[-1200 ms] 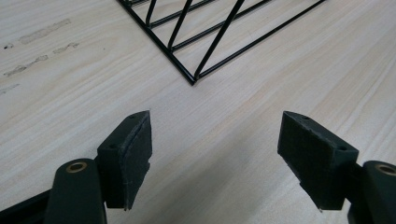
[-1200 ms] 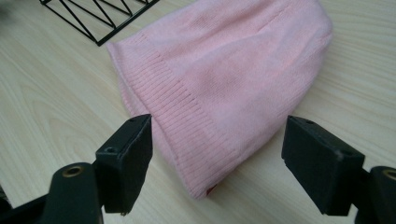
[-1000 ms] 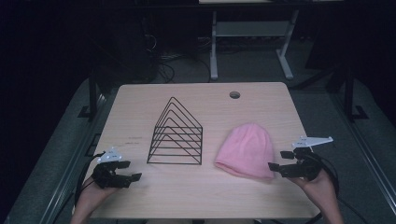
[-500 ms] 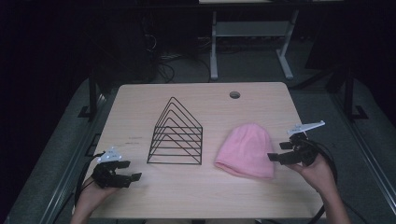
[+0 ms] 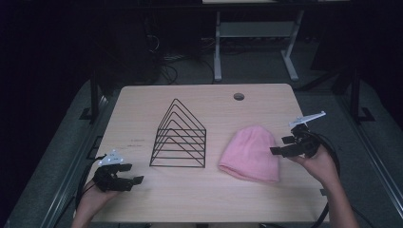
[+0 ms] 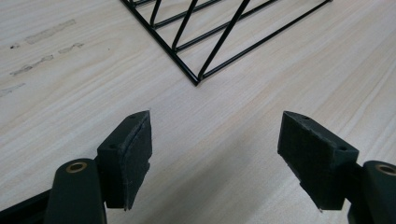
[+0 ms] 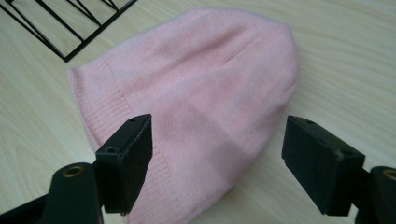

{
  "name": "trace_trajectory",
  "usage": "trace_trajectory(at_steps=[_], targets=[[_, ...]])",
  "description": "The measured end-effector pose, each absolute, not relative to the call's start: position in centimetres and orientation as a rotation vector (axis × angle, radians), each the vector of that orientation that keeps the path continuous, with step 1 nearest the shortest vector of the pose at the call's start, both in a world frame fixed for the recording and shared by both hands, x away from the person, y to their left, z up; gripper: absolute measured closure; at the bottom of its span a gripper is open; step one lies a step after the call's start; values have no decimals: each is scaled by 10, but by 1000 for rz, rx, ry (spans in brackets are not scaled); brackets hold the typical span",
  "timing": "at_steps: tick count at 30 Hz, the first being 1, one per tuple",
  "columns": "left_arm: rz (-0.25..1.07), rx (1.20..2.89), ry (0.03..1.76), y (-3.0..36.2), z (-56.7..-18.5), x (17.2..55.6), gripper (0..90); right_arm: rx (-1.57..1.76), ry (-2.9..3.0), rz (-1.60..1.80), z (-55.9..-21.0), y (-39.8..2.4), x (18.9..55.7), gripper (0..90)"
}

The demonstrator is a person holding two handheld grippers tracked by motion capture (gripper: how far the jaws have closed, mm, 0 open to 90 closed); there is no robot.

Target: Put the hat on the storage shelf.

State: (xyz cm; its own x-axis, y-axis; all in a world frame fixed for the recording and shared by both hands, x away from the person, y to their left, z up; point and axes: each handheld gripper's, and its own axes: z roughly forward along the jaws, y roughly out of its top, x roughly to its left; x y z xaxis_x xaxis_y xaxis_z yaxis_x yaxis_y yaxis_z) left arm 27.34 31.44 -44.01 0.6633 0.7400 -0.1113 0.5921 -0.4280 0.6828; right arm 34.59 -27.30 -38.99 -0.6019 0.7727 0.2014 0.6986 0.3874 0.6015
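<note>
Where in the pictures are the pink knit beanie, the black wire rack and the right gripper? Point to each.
pink knit beanie (image 5: 252,152): high view, middle of its knitted body.
black wire rack (image 5: 179,137): high view, on its triangular wire frames.
right gripper (image 5: 278,151): high view, between its fingers, at the beanie's right edge.

Dim room, dark floor, light wooden table (image 5: 142,102), white-legged desk (image 5: 217,52) behind

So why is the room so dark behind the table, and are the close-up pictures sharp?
High view: light falls on the table alone, the room behind is near black, and the pink hat looks soft. Right gripper view: the hat's knit is fairly sharp, the right tongs cast a faint shadow. Left gripper view: wire rack crisp, no glare.
</note>
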Motion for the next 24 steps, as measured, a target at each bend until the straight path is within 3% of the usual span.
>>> trace_trajectory(at_steps=[24], targets=[[263, 2163, 1020, 321, -438, 275, 263, 1412, 2567, 921, -394, -268, 406, 241]])
